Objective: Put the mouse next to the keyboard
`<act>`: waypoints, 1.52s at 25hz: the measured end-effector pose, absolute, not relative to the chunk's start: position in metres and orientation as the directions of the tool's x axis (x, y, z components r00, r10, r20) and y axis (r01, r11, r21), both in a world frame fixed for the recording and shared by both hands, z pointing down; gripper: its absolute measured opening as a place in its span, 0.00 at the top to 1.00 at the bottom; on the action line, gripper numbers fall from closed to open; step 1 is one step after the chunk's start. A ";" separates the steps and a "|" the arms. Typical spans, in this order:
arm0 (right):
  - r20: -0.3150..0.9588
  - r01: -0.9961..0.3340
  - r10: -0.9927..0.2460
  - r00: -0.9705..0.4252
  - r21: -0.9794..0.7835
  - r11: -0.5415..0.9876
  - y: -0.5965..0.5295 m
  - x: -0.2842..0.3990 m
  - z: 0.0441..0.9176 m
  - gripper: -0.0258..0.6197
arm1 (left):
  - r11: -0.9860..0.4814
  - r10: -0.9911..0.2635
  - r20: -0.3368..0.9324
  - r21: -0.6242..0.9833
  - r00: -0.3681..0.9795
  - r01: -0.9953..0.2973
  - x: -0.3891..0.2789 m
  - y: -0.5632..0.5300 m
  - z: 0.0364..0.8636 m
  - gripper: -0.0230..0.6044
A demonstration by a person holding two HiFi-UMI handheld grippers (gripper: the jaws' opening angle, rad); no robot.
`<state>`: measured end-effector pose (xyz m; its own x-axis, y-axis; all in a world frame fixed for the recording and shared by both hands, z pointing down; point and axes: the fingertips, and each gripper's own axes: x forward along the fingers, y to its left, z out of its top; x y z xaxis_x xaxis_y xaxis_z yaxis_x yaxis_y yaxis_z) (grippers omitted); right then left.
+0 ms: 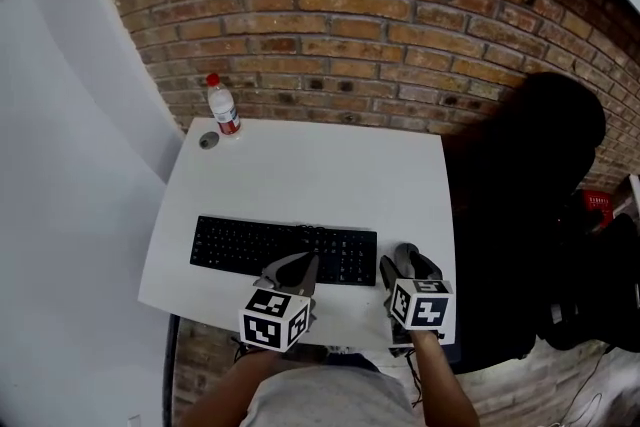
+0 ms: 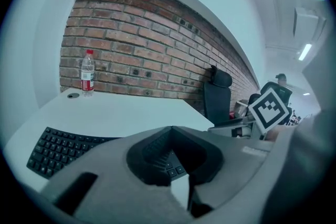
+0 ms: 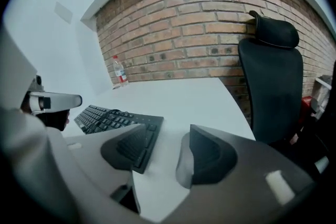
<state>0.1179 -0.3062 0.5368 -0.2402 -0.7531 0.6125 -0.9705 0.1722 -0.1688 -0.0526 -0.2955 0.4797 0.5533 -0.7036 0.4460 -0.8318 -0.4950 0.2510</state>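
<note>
A black keyboard lies across the near half of the white table. In the left gripper view the keyboard is at lower left, and in the right gripper view the keyboard is left of centre. No view shows a mouse plainly. My left gripper hovers over the keyboard's right part, its jaws together and empty. My right gripper hangs just right of the keyboard's end. The right gripper is open, with only bare table between its pads.
A water bottle with a red cap stands at the table's far left corner, a small round disc beside it. A brick wall runs behind. A black office chair stands off the table's right edge. The front edge lies just under both grippers.
</note>
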 end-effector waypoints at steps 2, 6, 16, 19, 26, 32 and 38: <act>0.584 -0.961 -0.763 -0.276 -0.171 0.217 -0.304 0.102 0.522 0.57 | -0.491 -0.713 0.437 0.248 0.549 -0.835 -0.058 -0.292 0.475 0.99; 0.530 -0.940 -0.777 -0.340 -0.161 0.301 -0.294 0.070 0.492 0.64 | -0.475 -0.733 0.421 0.246 0.535 -0.845 -0.072 -0.282 0.466 0.99; 0.435 -0.907 -0.802 -0.410 -0.106 0.406 -0.264 0.024 0.444 0.75 | -0.465 -0.770 0.363 0.245 0.525 -0.851 -0.092 -0.263 0.446 0.99; 0.420 -0.906 -0.808 -0.412 -0.099 0.411 -0.258 0.021 0.437 0.80 | -0.471 -0.772 0.354 0.239 0.528 -0.849 -0.094 -0.259 0.441 0.99; 0.391 -0.911 -0.827 -0.405 -0.092 0.403 -0.248 0.018 0.427 0.88 | -0.472 -0.779 0.343 0.230 0.525 -0.851 -0.100 -0.252 0.436 0.99; 0.384 -0.917 -0.837 -0.390 -0.077 0.392 -0.241 0.018 0.423 0.94 | -0.474 -0.780 0.337 0.232 0.527 -0.850 -0.106 -0.247 0.435 0.99; 0.387 -0.920 -0.839 -0.383 -0.076 0.385 -0.233 0.019 0.423 0.95 | -0.480 -0.776 0.335 0.237 0.535 -0.845 -0.105 -0.242 0.436 0.99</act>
<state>0.0188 -0.2332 0.4228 -0.3827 -0.8389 0.3870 -0.9199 0.3847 -0.0758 -0.1054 -0.2418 0.4355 0.5349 -0.7757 0.3350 -0.8446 -0.4799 0.2374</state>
